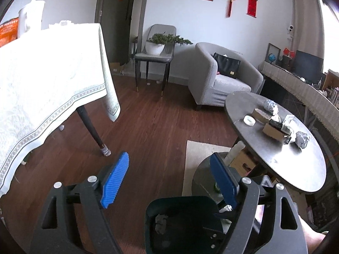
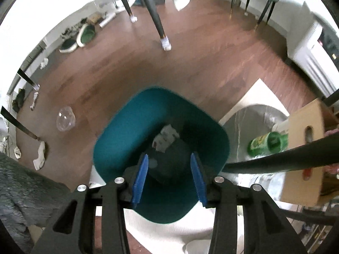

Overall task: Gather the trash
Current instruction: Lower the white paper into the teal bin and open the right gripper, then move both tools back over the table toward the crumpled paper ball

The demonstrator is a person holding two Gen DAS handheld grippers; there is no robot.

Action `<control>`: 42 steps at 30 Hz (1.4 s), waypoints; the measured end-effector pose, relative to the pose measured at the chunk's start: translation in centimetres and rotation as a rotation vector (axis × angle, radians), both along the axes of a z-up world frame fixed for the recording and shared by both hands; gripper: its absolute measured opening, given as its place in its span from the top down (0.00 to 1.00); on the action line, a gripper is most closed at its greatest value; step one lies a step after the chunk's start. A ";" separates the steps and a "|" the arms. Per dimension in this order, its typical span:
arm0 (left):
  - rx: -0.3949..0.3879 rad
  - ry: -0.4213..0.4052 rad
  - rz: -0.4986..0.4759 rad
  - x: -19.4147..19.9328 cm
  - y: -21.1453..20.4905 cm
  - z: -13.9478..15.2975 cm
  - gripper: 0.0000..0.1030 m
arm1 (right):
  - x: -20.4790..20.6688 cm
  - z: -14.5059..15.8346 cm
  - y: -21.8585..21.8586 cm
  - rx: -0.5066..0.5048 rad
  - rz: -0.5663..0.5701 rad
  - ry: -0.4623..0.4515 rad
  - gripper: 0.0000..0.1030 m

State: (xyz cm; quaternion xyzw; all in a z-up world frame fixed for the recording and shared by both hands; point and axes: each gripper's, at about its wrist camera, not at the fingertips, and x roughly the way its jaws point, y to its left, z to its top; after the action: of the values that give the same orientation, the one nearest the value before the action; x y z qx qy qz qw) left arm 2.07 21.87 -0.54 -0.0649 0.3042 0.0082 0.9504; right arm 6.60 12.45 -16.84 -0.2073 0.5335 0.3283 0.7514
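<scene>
right gripper [image 2: 169, 177], fingers apart and empty, above the teal bin [image 2: 131, 131]; crumpled paper [image 2: 166, 137] lies inside, blurred. left gripper [image 1: 169, 180], fingers wide apart, empty, its right finger hiding part of the bin. foil wads [image 1: 302, 139] on the round surface [image 1: 296, 165].

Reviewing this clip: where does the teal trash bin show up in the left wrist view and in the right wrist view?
Left wrist view: teal trash bin at the bottom centre, dark inside, partly behind the right-hand blue finger.
Right wrist view: it fills the centre, rim seen from above, crumpled paper inside.
Shared landmark: the dark table leg with a white sock foot on the wood floor.
</scene>
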 end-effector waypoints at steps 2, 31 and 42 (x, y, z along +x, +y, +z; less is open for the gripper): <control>0.004 -0.021 -0.002 0.0 -0.5 0.4 0.19 | -0.4 1.7 -0.6 0.044 0.006 -0.033 0.59; 0.048 -0.109 -0.179 4.5 -12.5 2.3 0.07 | 2.2 15.2 -20.1 0.362 -0.230 -0.464 0.29; 0.054 -0.063 -0.325 8.0 -17.1 1.0 0.07 | 6.1 15.3 -27.1 0.346 -0.386 -0.487 0.26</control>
State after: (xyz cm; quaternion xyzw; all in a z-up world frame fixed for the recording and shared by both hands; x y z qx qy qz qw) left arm 10.10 4.82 0.50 0.0106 0.2802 -0.1395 0.9497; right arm 12.73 -14.63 -1.56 -0.0445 0.3046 0.2065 0.9287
